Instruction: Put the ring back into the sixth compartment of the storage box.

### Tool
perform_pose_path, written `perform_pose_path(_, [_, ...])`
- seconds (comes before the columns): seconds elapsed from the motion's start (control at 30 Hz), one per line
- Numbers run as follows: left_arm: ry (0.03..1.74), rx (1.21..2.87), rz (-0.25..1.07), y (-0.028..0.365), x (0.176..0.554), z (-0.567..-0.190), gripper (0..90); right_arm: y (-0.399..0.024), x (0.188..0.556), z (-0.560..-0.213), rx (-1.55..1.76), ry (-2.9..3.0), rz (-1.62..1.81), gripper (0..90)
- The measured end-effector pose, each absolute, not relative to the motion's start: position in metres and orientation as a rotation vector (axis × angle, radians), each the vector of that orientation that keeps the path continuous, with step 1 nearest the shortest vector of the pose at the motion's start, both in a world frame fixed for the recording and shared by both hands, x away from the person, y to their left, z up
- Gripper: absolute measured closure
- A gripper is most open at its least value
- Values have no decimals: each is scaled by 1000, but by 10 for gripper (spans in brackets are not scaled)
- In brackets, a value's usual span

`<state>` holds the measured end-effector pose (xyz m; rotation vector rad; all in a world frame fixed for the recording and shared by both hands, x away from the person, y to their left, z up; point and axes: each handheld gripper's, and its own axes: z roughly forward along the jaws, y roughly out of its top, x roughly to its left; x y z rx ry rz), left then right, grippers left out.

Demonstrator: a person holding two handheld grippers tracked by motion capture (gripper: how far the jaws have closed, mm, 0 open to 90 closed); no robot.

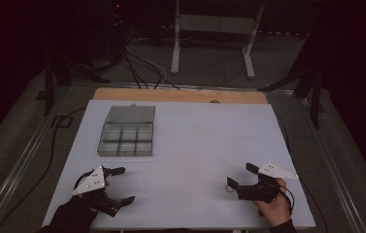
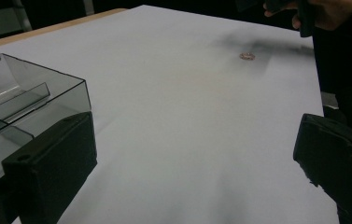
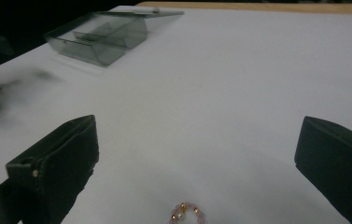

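Two black tongs, both spread wide and holding nothing: left tongs near left on the white bench, right tongs near right, just above a small pink-and-gold beaded ring. Far left, an open smoky clear plastic compartment box.

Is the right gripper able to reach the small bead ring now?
Probably yes: the right gripper is open, the bead ring lies on the bare white table between its jaws, with nothing in between.
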<state>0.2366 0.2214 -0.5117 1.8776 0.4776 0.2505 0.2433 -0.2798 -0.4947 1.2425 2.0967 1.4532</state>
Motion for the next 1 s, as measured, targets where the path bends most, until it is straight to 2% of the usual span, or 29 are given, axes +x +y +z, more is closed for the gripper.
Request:
perform_pose_path(0.33, [475,1881,258,222,236,-512,4,-269,241,-504,1263,2213,1323,0])
perform_pose_path(0.43, [474,1877,258,222,236,-511,4,-269,241,-506,1293,2212,1297,106])
perform_pose_path(0.6, [475,1878,259,222,236,-511,4,-269,241,-507,1309,2226,1240,191])
perform_pose_path(0.83, [476,1874,266,222,236,-511,4,-269,241,-509,1283,2274,1171,407])
perform_pose_path(1.0, [473,1874,264,222,236,-512,4,-268,241,-510,1268,2292,1132,474])
